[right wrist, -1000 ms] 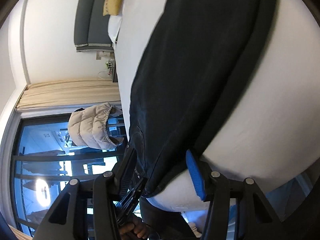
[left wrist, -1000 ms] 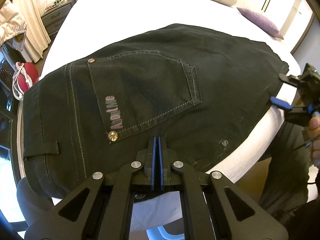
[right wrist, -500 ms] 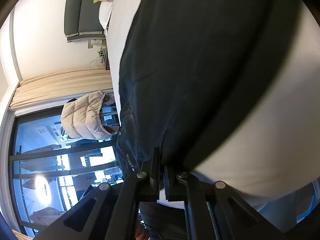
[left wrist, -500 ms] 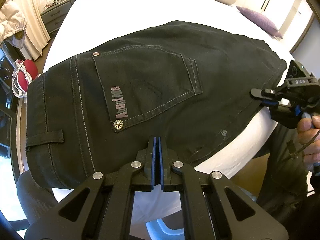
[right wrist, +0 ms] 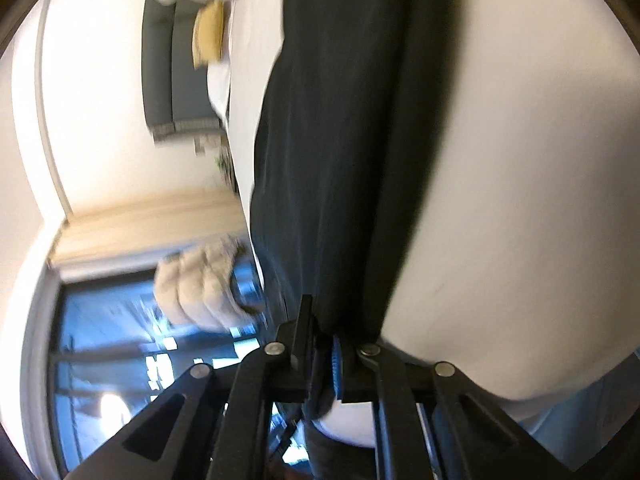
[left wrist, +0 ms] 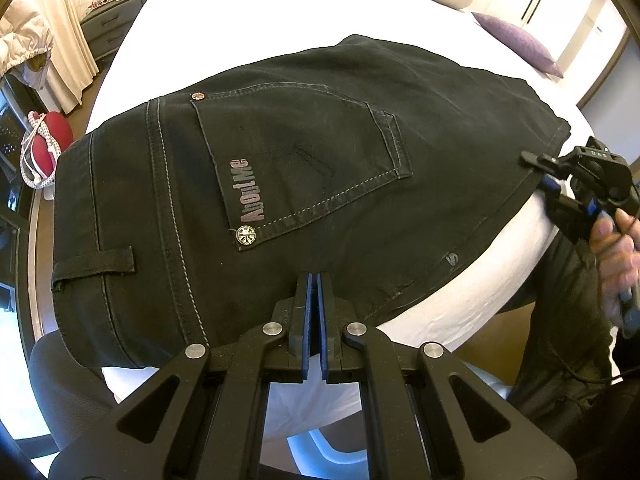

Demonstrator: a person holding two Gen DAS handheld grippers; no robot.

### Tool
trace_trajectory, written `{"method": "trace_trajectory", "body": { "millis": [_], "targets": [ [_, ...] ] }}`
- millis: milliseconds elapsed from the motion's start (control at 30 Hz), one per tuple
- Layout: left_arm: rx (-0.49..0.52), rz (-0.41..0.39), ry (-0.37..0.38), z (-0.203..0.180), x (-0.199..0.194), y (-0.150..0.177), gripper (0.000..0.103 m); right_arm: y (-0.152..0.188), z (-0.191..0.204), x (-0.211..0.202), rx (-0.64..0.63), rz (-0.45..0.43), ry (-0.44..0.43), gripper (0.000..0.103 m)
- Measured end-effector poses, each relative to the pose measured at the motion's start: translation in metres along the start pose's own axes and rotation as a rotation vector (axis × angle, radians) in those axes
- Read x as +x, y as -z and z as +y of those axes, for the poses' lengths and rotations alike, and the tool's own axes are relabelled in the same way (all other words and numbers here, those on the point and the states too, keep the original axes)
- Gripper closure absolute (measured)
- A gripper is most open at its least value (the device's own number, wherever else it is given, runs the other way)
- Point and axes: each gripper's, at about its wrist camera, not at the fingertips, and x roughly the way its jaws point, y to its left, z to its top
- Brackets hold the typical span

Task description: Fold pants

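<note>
Pants (left wrist: 304, 168): black pair lying flat on the white bed (left wrist: 248, 12), back pocket up, waistband toward your left, legs running away to your right.
Long axis: it runs from one of your grippers to the other, along the near bed edge.
Left gripper (left wrist: 314, 280): pressed together on the near edge of the seat, cloth pinched between the pads as far as you can see.
Right gripper (right wrist: 324, 344): jaws have just been closing and now pinch the dark cloth at the far end; in the left view it sits at the leg-side corner.
Nearer hand: your right hand (left wrist: 616, 256) holds the free end, so it looks the one to carry.
Next move, by my guess: bring the right end over toward the waistband while your left anchors.
</note>
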Motion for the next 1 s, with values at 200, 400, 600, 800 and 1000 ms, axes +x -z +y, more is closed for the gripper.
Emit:
{"method": "trace_trajectory", "body": {
  "millis": [200, 400, 600, 800, 1000],
  "targets": [
    [0.006, 0.005, -0.006, 0.0, 0.001, -0.001, 0.101, -0.005, -0.005, -0.022, -0.014, -0.085, 0.03, 0.102],
    [0.009, 0.008, -0.013, -0.001, 0.002, -0.001, 0.101, -0.019, -0.006, -0.034, -0.002, -0.126, -0.003, 0.099],
    [0.011, 0.011, -0.022, -0.003, 0.004, -0.003, 0.101, -0.057, -0.007, -0.058, 0.017, -0.246, -0.008, 0.102],
    [0.008, 0.011, -0.022, -0.004, 0.004, -0.004, 0.101, -0.052, -0.01, -0.062, 0.021, -0.275, -0.026, 0.103],
    [0.012, 0.016, -0.023, -0.004, 0.005, -0.006, 0.101, -0.082, -0.013, -0.081, 0.016, -0.334, -0.022, 0.097]
  ]
}}
